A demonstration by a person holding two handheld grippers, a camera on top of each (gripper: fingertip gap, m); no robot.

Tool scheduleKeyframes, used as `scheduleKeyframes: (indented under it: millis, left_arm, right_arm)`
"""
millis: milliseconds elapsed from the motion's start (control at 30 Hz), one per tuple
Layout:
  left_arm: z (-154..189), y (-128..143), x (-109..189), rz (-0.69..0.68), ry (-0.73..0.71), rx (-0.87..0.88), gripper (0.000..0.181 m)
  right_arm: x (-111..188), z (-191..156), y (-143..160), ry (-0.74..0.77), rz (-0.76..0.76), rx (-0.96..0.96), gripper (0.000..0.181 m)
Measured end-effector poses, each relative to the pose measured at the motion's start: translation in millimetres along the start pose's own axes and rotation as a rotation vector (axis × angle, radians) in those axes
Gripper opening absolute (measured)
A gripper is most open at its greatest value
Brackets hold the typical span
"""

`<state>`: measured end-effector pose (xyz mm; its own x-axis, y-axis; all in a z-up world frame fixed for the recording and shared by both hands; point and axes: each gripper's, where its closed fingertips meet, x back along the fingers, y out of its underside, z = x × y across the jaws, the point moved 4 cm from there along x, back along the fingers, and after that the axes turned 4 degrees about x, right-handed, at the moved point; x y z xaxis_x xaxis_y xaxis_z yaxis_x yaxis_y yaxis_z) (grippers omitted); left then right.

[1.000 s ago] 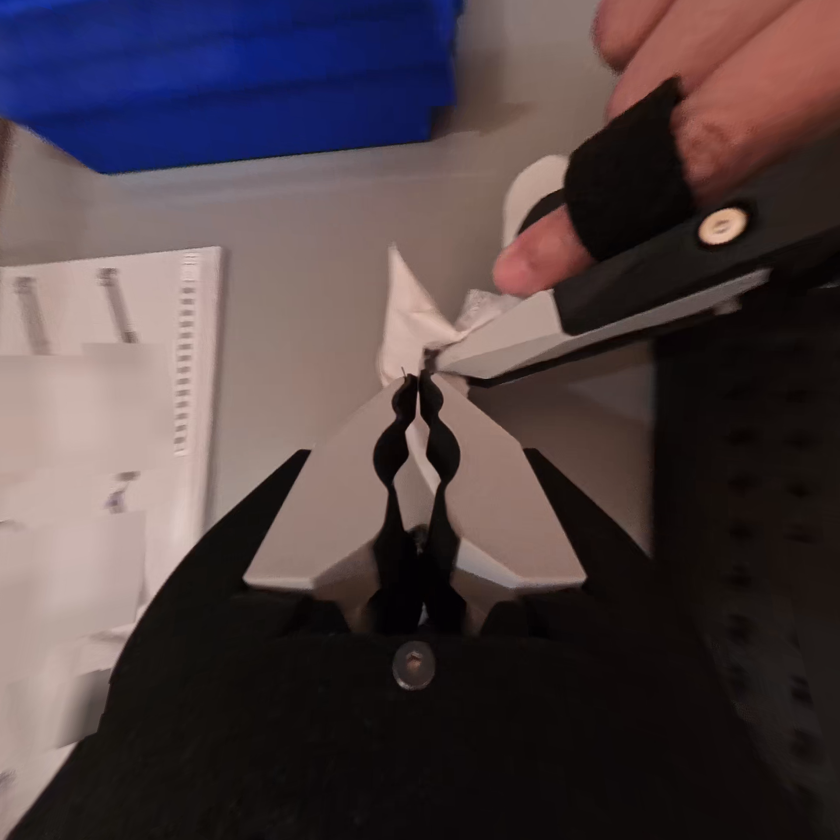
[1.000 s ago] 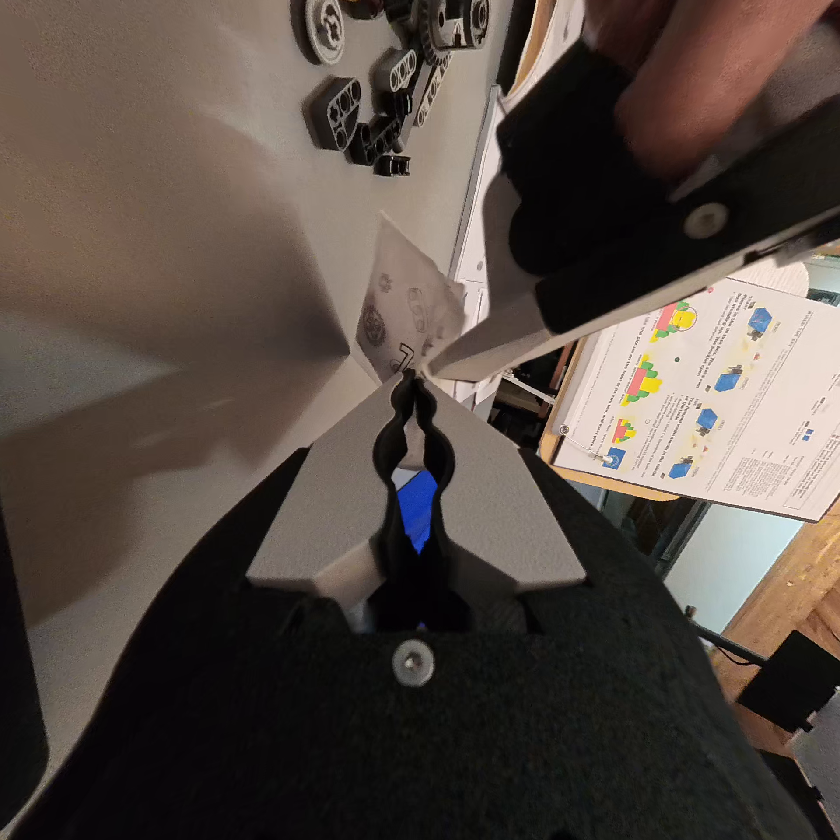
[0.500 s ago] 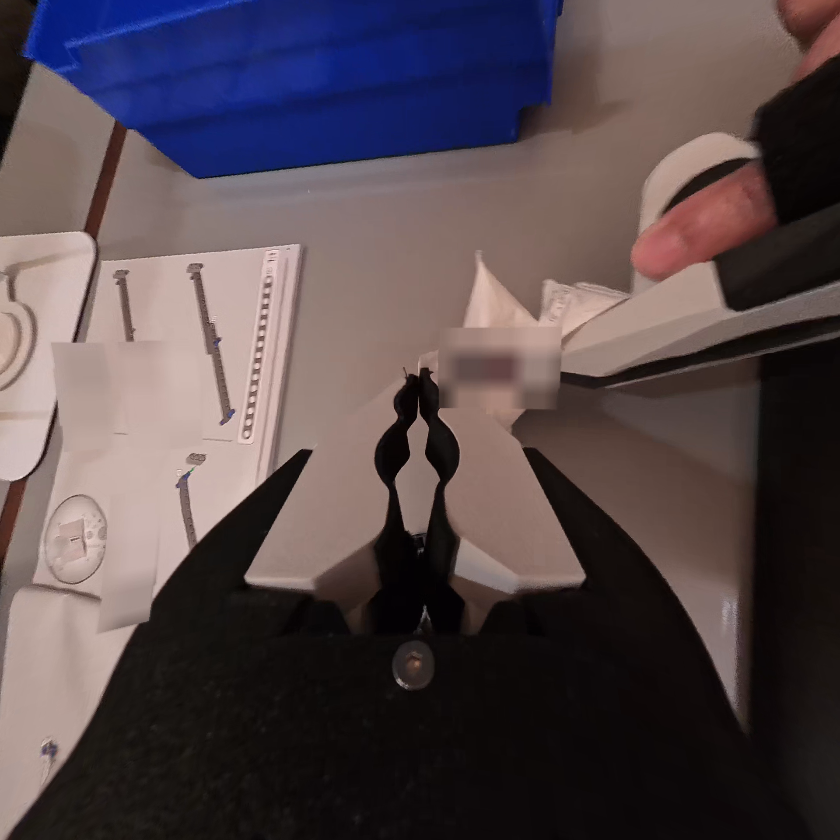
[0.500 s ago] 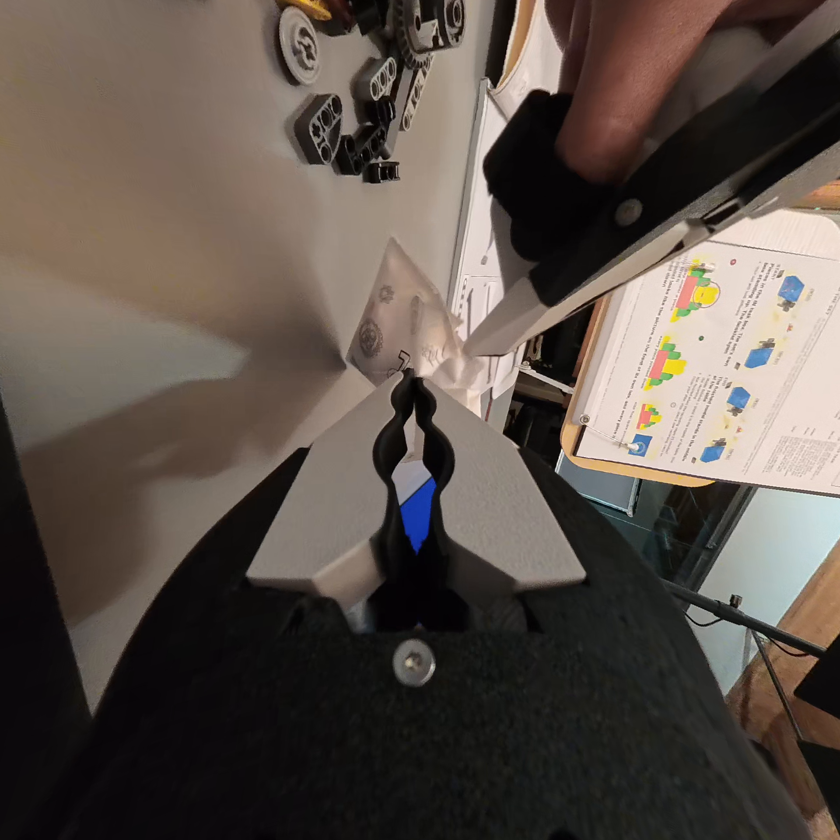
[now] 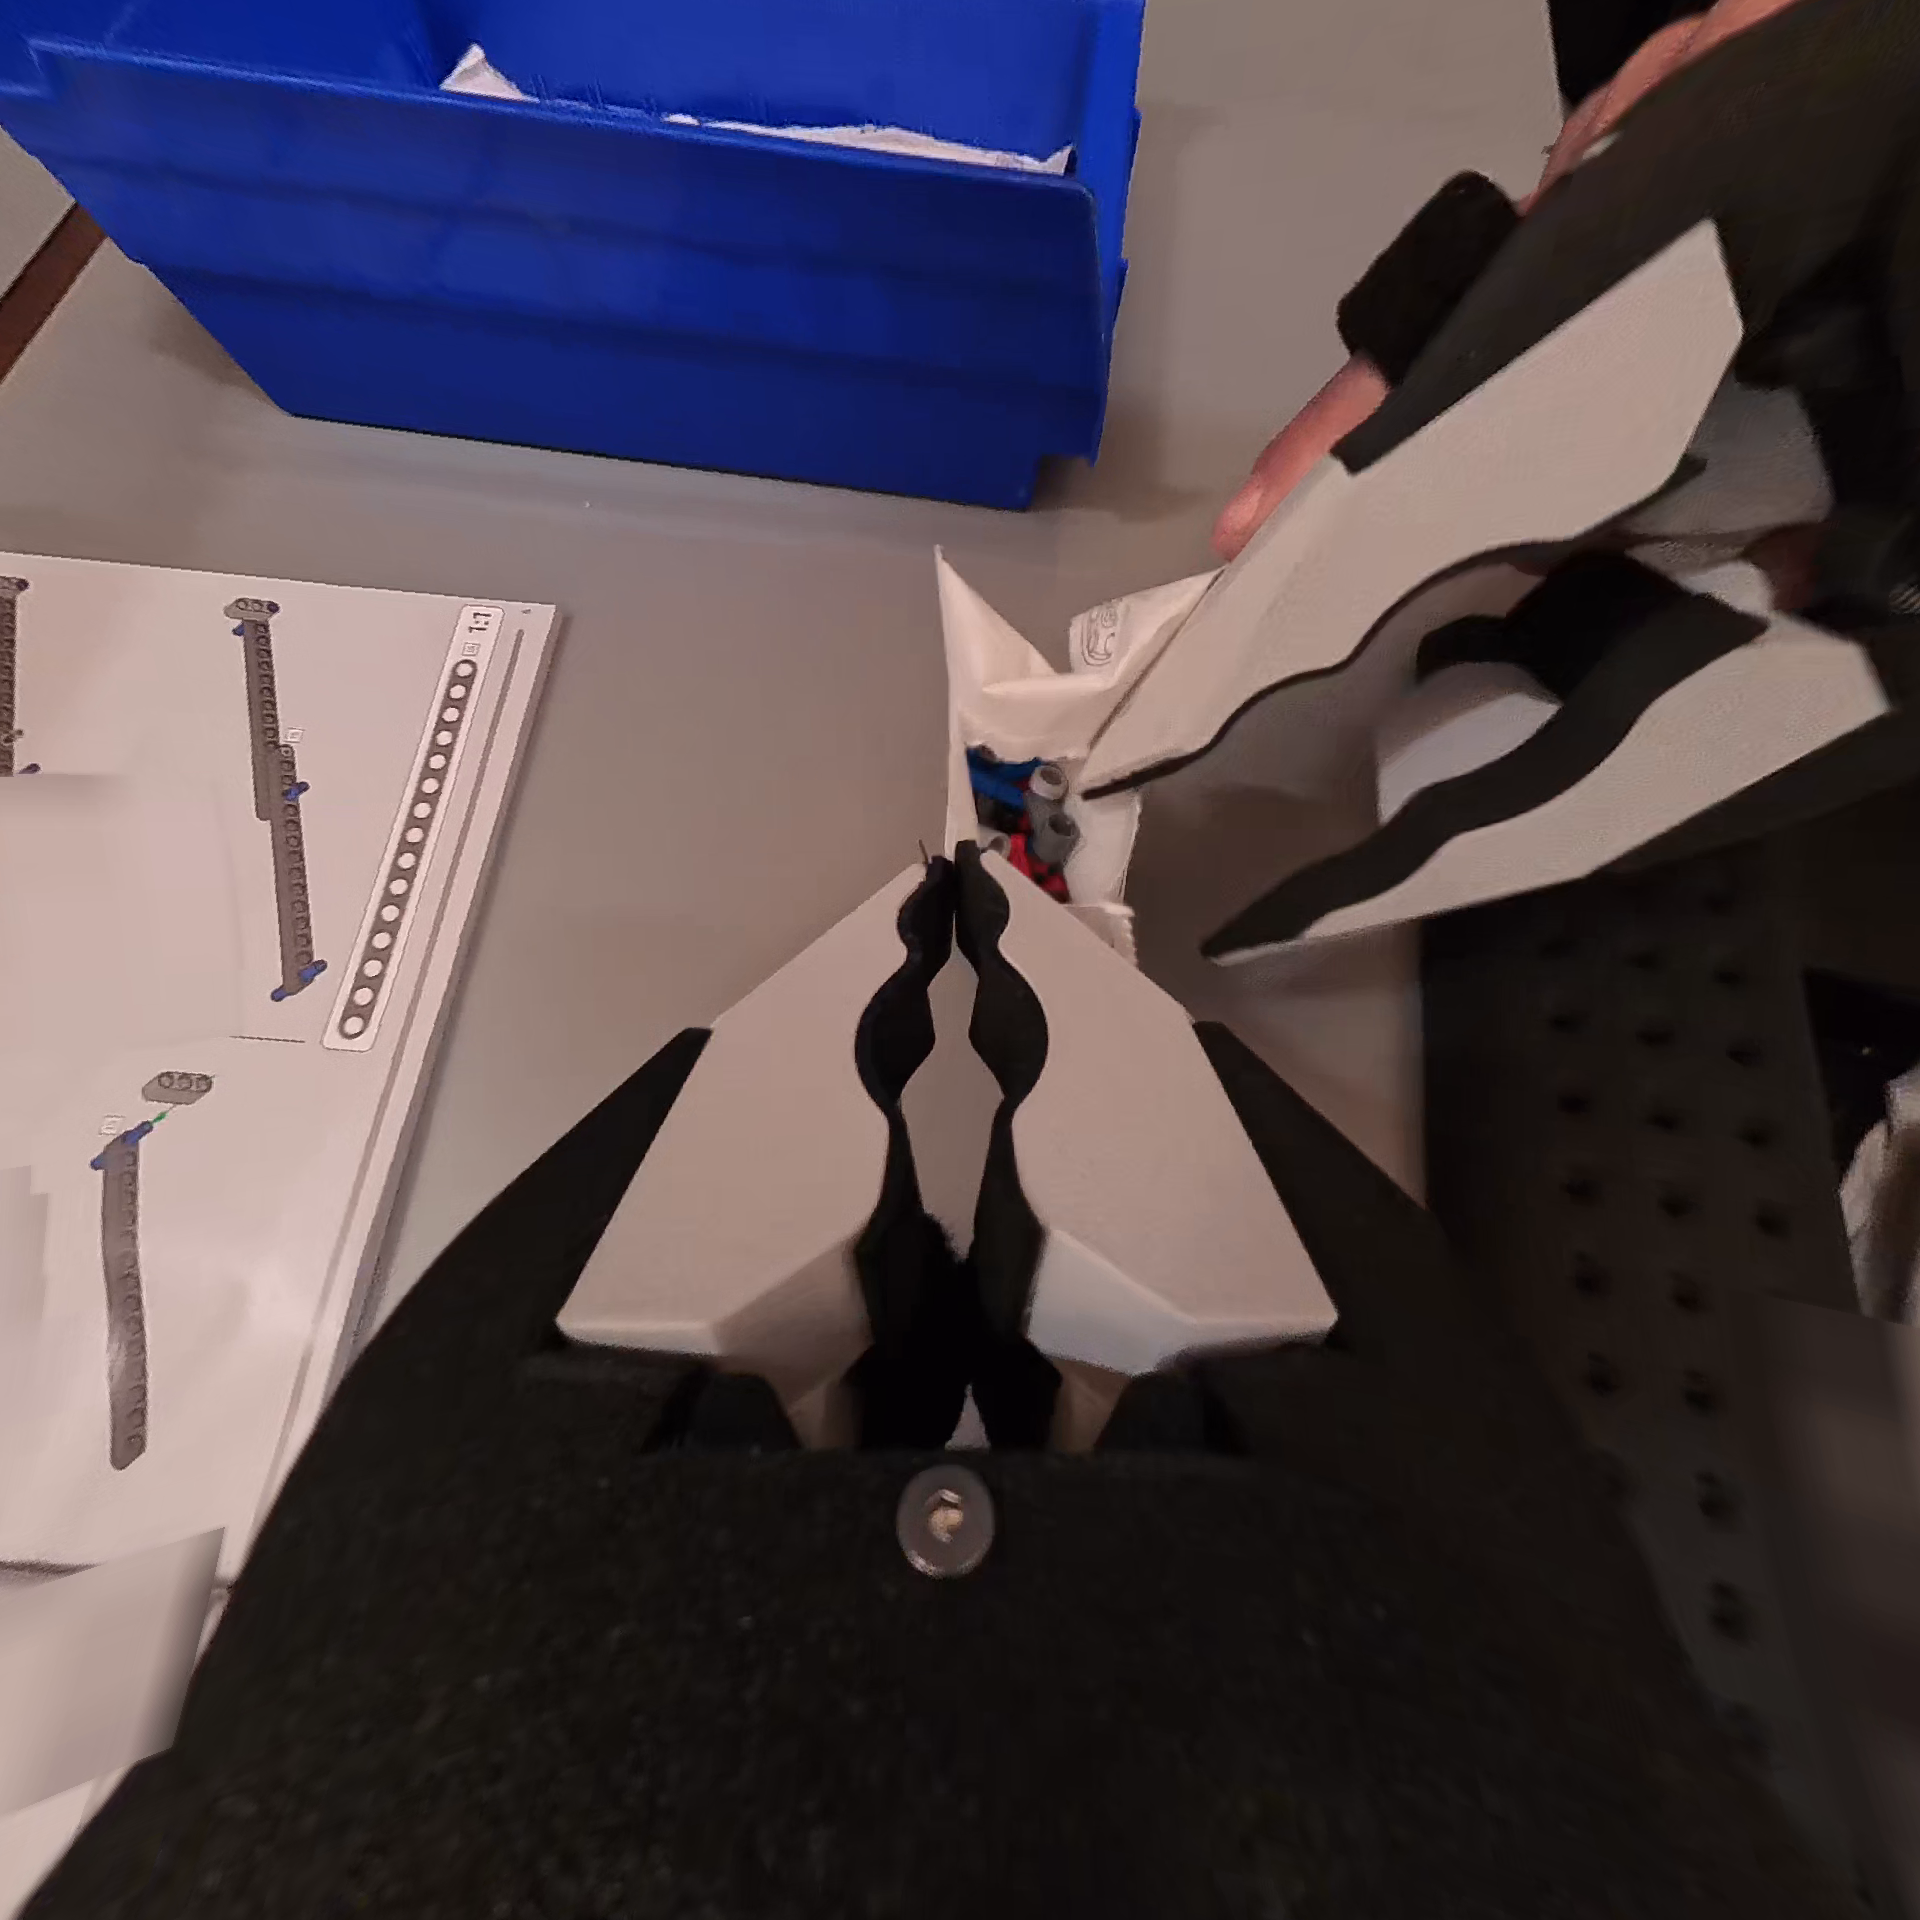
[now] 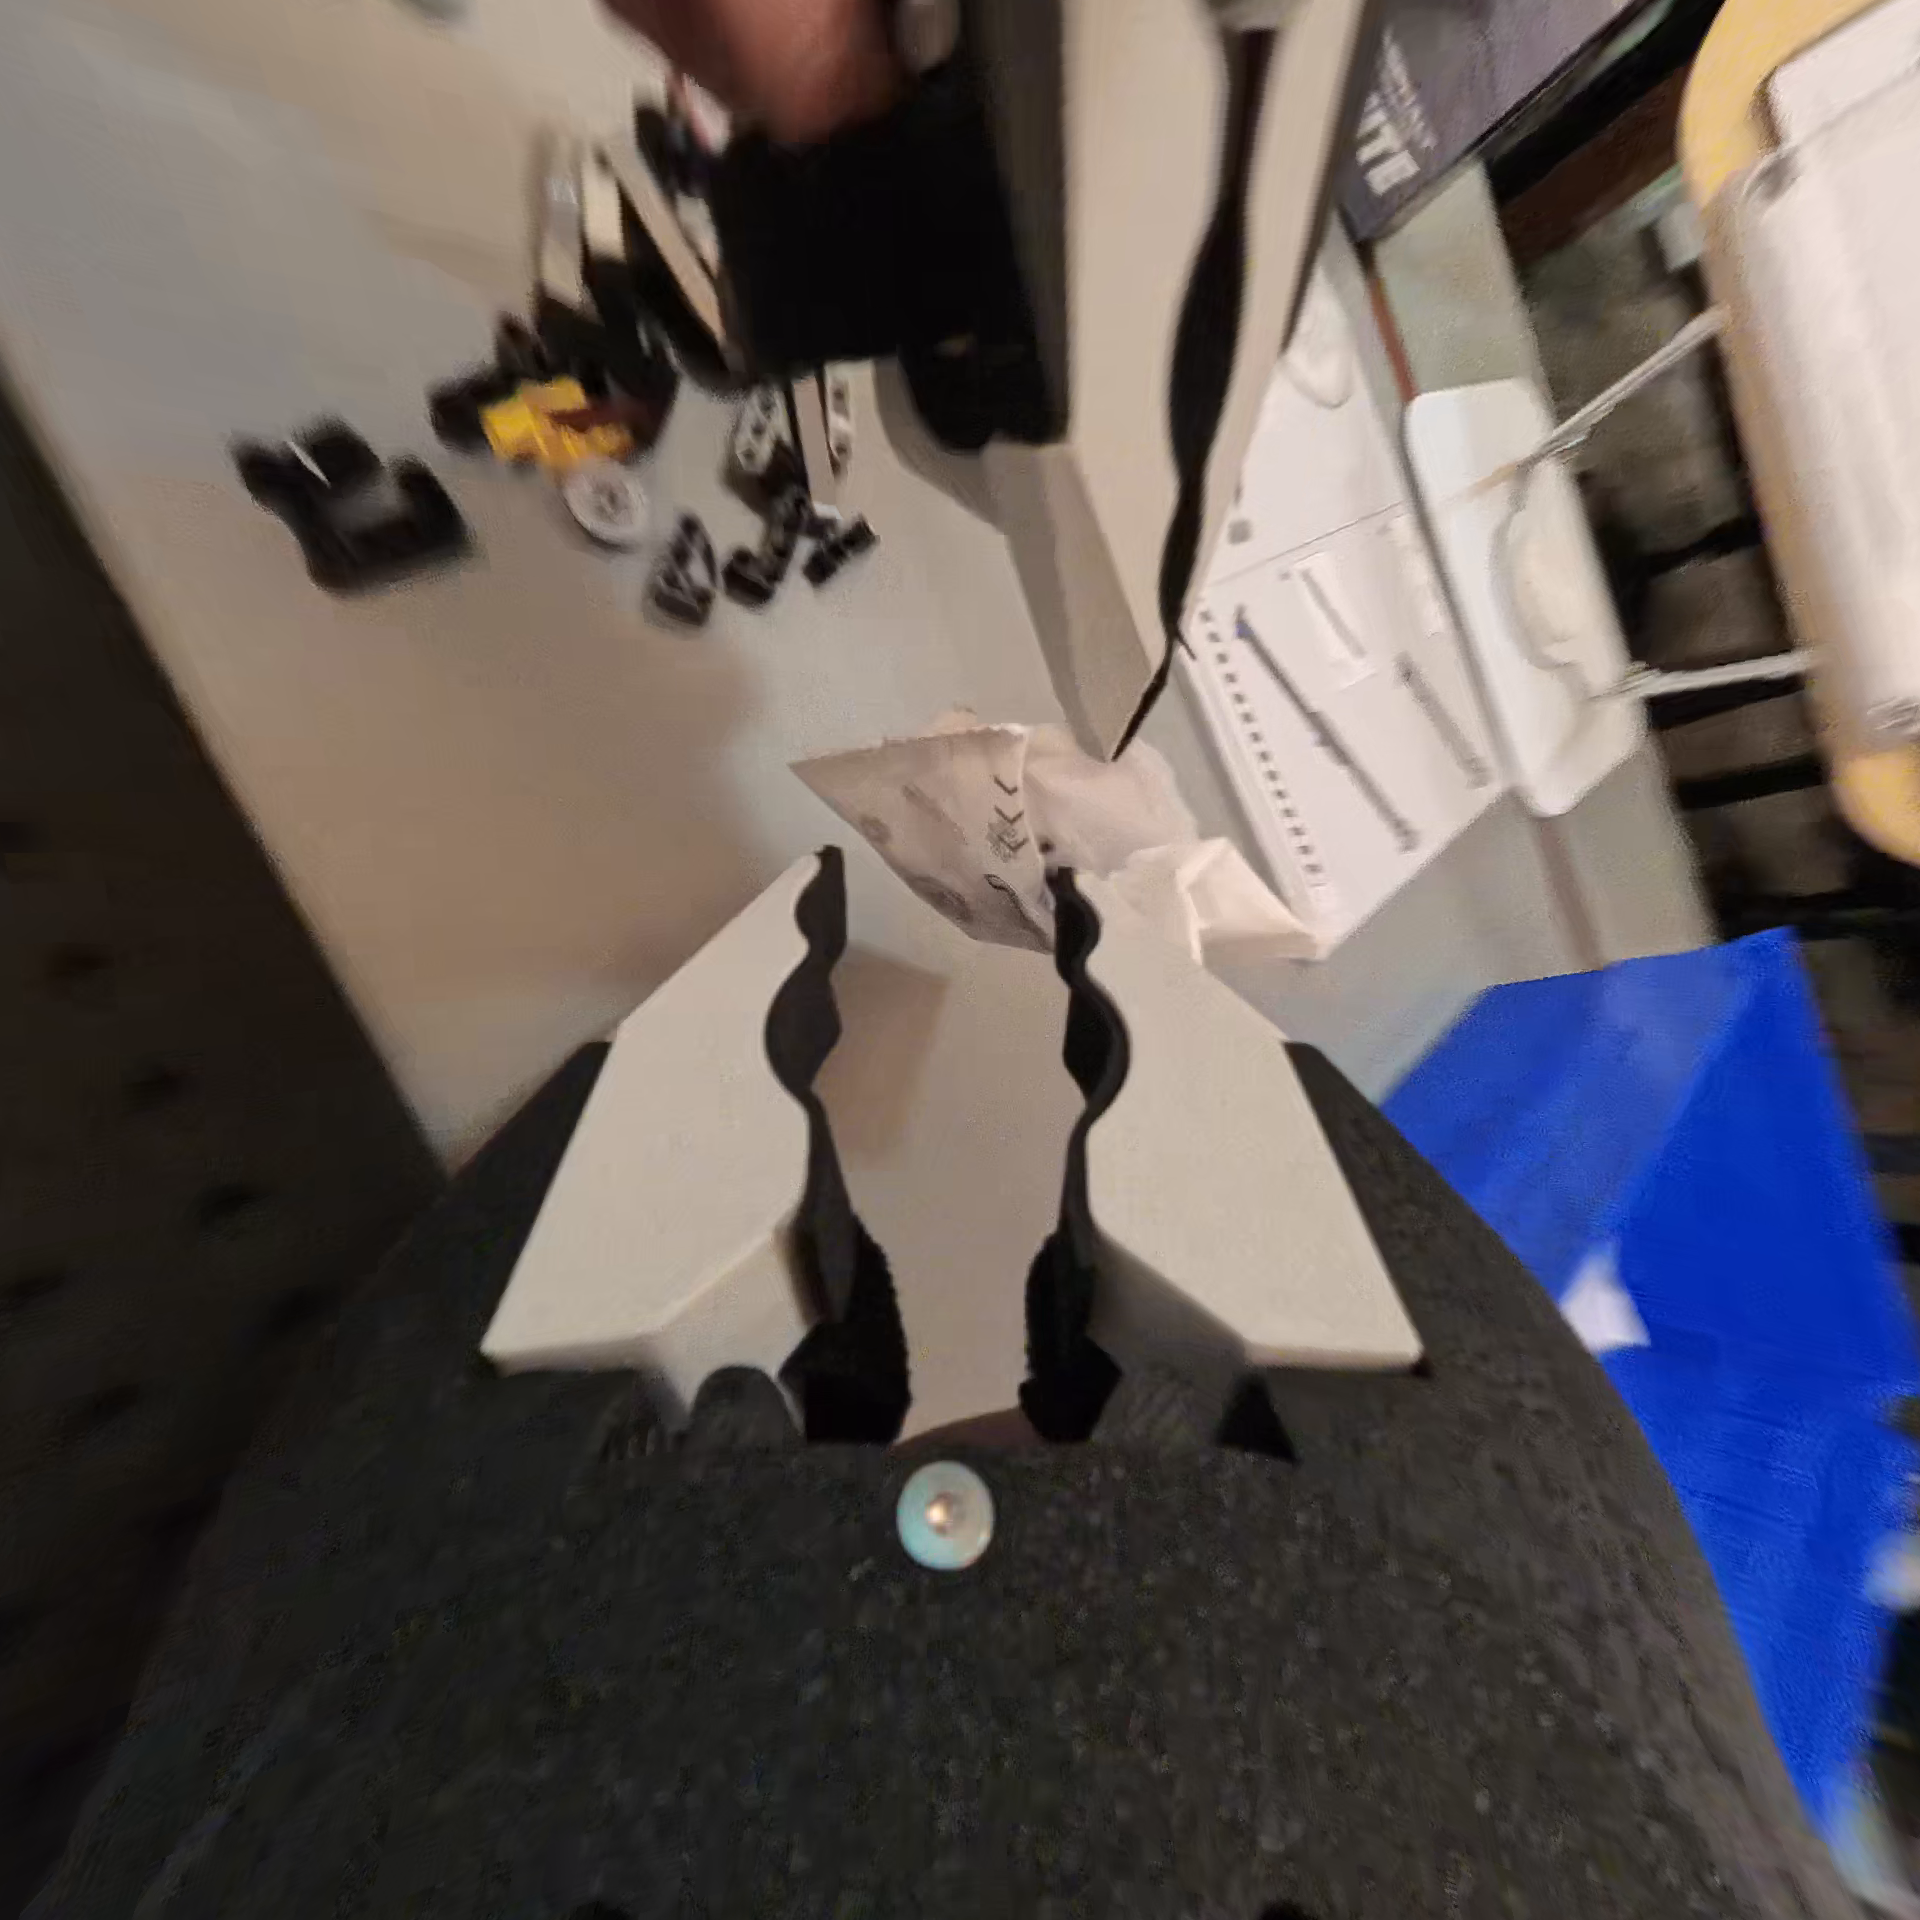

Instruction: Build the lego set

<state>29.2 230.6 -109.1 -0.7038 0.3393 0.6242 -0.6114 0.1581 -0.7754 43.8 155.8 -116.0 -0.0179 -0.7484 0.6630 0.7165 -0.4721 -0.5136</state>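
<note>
The torn paper bag (image 5: 1023,686) is pinched by the left hand-held gripper (image 5: 954,862); the right hand-held gripper (image 6: 940,883) is spread. Small pieces (image 5: 1023,821) could be spilled across the desk (image 5: 727,582) if tilted.

left gripper (image 5: 954,868) pinches a torn white bag (image 5: 1003,681) of small lego pieces (image 5: 1023,805).

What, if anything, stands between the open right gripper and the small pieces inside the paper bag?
Nothing visible. The paper bag is torn open, its pieces exposed, and the right gripper has one fingertip beside them. The left gripper pinches the bag's edge.
</note>
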Motion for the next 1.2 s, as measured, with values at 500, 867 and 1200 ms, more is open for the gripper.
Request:
scheduleKeyframes:
  millis: [500, 867, 1200]
  left_arm:
    - [8, 2, -8, -0.022, -0.020, -0.035, 0.000]
    - [-12, 13, -3, -0.066, -0.114, 0.009, 0.000]
    - [-11, 14, -6, -0.031, -0.076, 0.066, 0.000]
  right_arm:
    - [-14, -4, -10, -0.027, -0.035, -0.037, 0.000]
    - [-16, -7, -12, 0.125, -0.086, 0.123, 0.000]
    - [-8, -1, -6, 0.128, -0.047, 0.051, 0.000]
